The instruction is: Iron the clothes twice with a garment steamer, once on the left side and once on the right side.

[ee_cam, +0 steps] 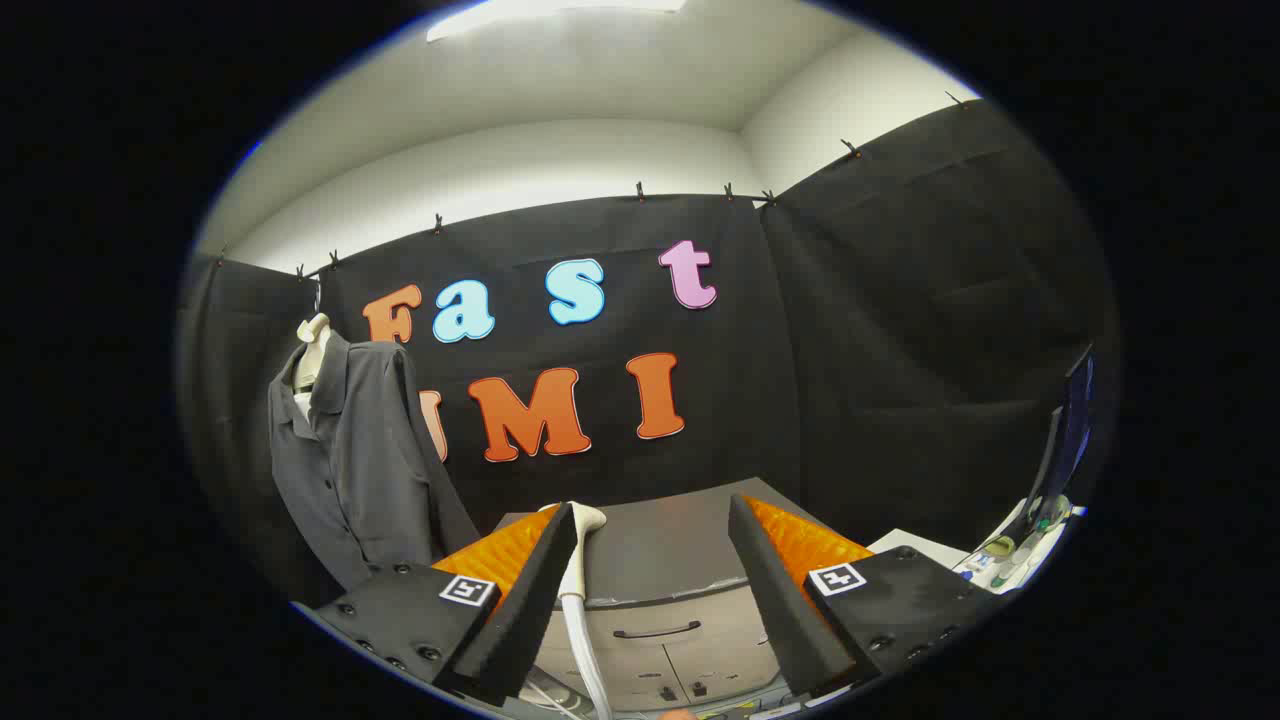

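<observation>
The gripper is spread wide with nothing between its fingers, above a grey cabinet. The white steamer stands just inside the left finger, while the dark shirt hangs on a mannequin well off to the left.

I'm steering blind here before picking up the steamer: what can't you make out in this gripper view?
- Steamer: its head is largely hidden behind the left finger of the open gripper.
- Shirt: its hem and far side merge into the dark wall cloth.
- Clutter beyond the right finger: too small to tell.
</observation>
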Available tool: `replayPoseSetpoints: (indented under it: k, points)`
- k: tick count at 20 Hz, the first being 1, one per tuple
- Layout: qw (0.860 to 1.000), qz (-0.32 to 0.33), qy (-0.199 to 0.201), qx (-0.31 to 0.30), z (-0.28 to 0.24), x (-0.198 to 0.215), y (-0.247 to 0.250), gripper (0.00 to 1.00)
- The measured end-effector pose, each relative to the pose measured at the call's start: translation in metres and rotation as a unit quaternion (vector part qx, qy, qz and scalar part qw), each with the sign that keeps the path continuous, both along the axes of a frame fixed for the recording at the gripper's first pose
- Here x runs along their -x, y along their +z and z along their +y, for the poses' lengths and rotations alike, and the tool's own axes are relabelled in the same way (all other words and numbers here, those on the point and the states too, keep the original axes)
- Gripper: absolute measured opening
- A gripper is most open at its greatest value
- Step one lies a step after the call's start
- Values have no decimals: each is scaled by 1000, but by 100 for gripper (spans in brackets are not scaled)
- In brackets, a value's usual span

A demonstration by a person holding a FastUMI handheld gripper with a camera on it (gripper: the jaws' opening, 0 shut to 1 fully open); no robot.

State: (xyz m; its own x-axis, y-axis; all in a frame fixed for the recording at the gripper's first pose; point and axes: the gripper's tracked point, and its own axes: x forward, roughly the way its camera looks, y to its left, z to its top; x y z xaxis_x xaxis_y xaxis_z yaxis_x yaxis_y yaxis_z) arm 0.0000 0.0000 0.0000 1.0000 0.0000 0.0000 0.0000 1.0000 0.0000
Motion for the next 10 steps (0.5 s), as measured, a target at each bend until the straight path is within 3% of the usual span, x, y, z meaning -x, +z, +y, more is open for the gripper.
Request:
replayPoseSetpoints:
  k: [10]
  points:
    - [1000,6,26,-7,37,16,5,98]
